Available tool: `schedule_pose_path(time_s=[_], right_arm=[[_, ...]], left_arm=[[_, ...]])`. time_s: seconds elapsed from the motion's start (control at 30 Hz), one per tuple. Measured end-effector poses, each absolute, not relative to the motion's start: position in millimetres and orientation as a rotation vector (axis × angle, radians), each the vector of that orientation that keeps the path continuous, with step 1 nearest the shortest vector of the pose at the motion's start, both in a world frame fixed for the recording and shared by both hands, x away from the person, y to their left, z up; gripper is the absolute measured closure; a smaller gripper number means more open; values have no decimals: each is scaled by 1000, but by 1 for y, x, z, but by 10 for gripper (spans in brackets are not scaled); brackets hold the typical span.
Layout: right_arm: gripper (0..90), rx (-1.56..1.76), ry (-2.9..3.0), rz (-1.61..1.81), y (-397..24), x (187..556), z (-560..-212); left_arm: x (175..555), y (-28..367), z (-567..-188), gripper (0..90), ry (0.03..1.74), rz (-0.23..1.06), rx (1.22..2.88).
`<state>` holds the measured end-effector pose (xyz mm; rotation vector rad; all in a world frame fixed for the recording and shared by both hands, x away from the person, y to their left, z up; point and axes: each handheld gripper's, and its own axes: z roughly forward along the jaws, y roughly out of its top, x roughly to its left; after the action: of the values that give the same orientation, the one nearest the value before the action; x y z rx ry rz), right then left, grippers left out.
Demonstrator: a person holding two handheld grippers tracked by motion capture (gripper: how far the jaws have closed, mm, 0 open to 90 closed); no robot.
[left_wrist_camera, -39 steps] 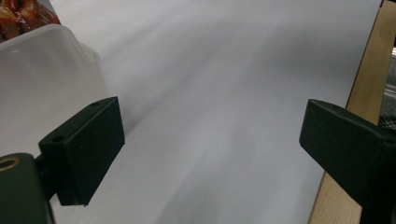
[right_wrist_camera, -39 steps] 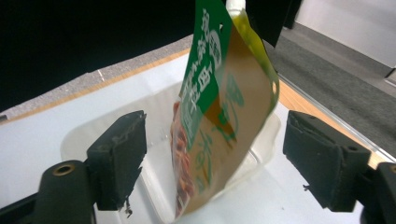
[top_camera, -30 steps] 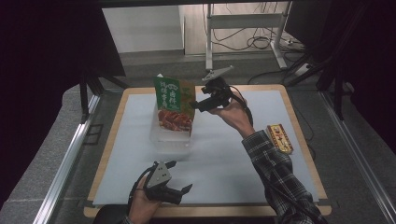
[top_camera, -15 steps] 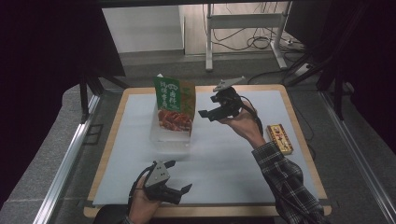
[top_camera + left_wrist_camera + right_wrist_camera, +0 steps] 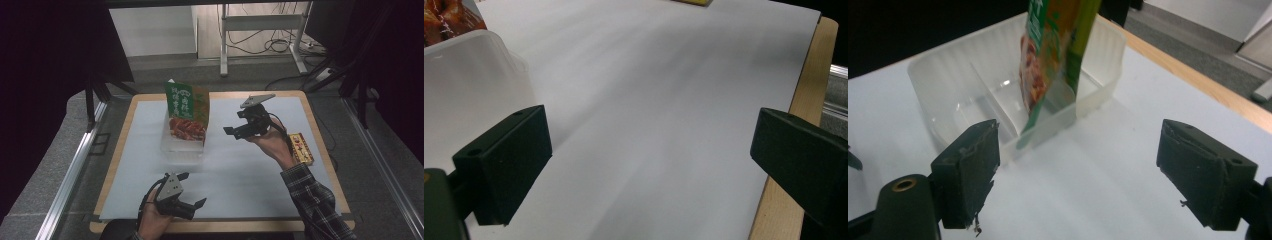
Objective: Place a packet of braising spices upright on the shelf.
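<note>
Over the last second the right gripper (image 5: 240,131) had drawn back from the green packet (image 5: 186,111) toward 3 o'clock and sunk a little, its jaws wide apart and empty; the packet had been left standing upright in the clear tray (image 5: 184,148), so the placing looked done. From the right gripper the packet stood at about 9 o'clock, near but apart. The left gripper (image 5: 192,191) rested at the table's (image 5: 285,195) near edge, jaws open on nothing, the tray at its 12 o'clock.

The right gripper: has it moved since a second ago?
Yes. The right gripper has drawn away from the green pouch toward the table's right side and lower, open.
</note>
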<state>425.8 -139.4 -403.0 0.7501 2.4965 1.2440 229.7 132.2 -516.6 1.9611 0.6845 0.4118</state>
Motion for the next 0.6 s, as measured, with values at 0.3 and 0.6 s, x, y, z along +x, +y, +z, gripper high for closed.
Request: schedule_pose_path(time_s=[0.3, 0.6], right_arm=[[175, 812, 2451, 1239, -165, 422, -413], [174, 868, 2400, 1223, -190, 418, -426]], left_arm=[[229, 131, -517, 27, 674, 415, 1965], [229, 131, -517, 27, 676, 420, 1972]])
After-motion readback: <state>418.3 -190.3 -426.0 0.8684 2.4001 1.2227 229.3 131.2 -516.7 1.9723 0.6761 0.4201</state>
